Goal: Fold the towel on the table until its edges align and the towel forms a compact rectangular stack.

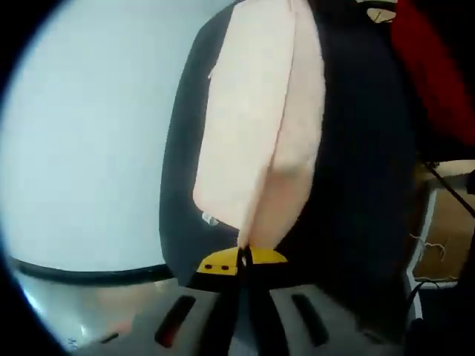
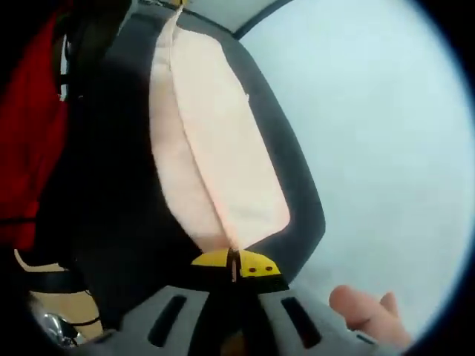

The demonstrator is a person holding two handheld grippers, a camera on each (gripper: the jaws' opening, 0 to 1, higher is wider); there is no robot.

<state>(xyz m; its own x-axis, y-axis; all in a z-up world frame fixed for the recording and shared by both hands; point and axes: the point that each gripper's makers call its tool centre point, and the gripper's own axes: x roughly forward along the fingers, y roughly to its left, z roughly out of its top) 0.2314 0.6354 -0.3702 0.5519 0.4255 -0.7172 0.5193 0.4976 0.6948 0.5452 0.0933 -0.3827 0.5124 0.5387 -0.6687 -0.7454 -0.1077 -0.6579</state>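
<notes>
Two corners of the pale pink towel (image 1: 256, 126) are pinched, one by each of my grippers. My left gripper (image 1: 243, 261) has its yellow-tipped fingers closed together on the towel's edge, and the cloth hangs folded above a dark mat (image 1: 356, 185) on the white desk (image 1: 89, 148). My right gripper (image 2: 234, 264) is closed on the towel (image 2: 215, 156) in the same way. A hand (image 2: 367, 315) shows beside it.

red fabric (image 1: 434, 67) off to one side, cardboard box (image 1: 453, 215) and some cables (image 1: 427, 248) lower down
</notes>
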